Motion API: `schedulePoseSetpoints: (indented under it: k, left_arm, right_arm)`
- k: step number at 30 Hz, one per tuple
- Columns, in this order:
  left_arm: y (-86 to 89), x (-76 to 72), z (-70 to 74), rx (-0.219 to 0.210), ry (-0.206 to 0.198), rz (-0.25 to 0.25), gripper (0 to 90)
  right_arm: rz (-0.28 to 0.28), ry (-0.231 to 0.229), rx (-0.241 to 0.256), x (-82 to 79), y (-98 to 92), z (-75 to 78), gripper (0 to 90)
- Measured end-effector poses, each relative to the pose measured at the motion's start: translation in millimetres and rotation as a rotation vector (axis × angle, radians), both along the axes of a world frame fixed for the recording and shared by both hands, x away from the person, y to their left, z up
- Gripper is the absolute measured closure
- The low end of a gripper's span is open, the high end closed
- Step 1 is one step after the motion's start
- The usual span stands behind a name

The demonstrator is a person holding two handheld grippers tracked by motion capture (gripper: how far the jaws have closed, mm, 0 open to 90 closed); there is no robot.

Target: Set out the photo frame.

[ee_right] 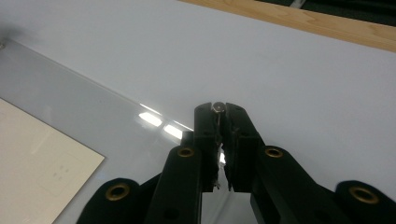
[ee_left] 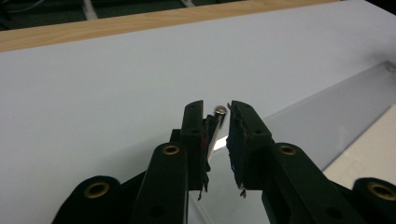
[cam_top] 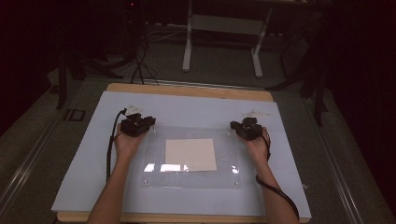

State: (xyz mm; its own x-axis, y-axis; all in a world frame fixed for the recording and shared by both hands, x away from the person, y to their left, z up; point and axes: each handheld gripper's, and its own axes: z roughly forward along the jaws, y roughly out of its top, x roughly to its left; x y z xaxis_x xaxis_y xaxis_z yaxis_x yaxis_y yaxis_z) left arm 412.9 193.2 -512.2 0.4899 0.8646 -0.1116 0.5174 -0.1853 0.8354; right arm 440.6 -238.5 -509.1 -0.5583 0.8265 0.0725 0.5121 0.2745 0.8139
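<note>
Left hand-held gripper [cam_top: 150,122] sits at the far left corner of the clear acrylic sheet [cam_top: 229,158], jaws slightly apart with the corner edge and its small metal stud [ee_left: 220,110] between them. That sheet lies flat on the pale blue surface [cam_top: 84,158], covering a cream paper [cam_top: 191,154]. It looks stiff, smooth, slippery and liable to flex or scratch, so corners suit best. Right hand-held gripper [cam_top: 232,125] is clamped on the far right corner. Glare hides the sheet's near edge.
</note>
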Motion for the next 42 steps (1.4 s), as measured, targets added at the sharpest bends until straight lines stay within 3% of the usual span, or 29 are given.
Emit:
schedulePoseSetpoints:
  k: [2, 6, 9, 11, 16, 19, 25, 29, 35, 42]
  left_arm:
    - [-1.4, 0.6, -1.9, 0.018, 0.008, -0.001, 76.1]
    - [0.8, 2.3, -5.9, -0.011, 0.021, 0.003, 82.8]
    - [-0.4, 1.5, -5.0, 0.000, 0.009, 0.005, 82.0]
    - [0.2, 1.6, -3.5, -0.022, -0.005, 0.005, 79.9]
    - [-0.2, 3.0, -1.5, 0.019, 0.010, -0.008, 83.6]
    - [-0.5, 3.5, -0.7, 0.022, 0.017, -0.005, 84.1]
    - [6.3, 8.1, -3.4, -0.059, 0.056, -0.014, 82.6]
    - [7.0, 9.4, -3.7, -0.071, 0.070, -0.008, 82.4]
    - [5.9, 16.9, 0.3, -0.067, 0.121, 0.004, 82.5]
    - [4.1, 23.8, -1.0, -0.099, 0.142, 0.037, 82.6]
  right_arm:
    - [-0.003, 0.003, 0.004, 0.2, -0.2, -0.1, 84.4]
    - [-0.004, 0.013, 0.021, 0.6, -1.5, -0.8, 84.3]
    - [0.000, 0.018, 0.022, 1.5, -1.8, -0.6, 84.3]
    - [0.000, 0.022, 0.026, 1.9, -2.2, -0.6, 84.1]
    - [-0.004, 0.029, 0.041, 2.2, -3.3, -1.4, 83.9]
    - [-0.005, 0.038, 0.050, 2.9, -3.9, -1.5, 83.6]
    - [-0.001, 0.038, 0.031, 3.4, -2.5, -0.3, 83.9]
    - [0.002, 0.048, 0.027, 4.5, -2.5, 0.8, 83.9]
    - [0.001, 0.079, 0.029, 9.7, -2.4, 2.9, 84.1]
    - [-0.013, 0.103, 0.024, 16.6, -0.3, 4.7, 85.0]
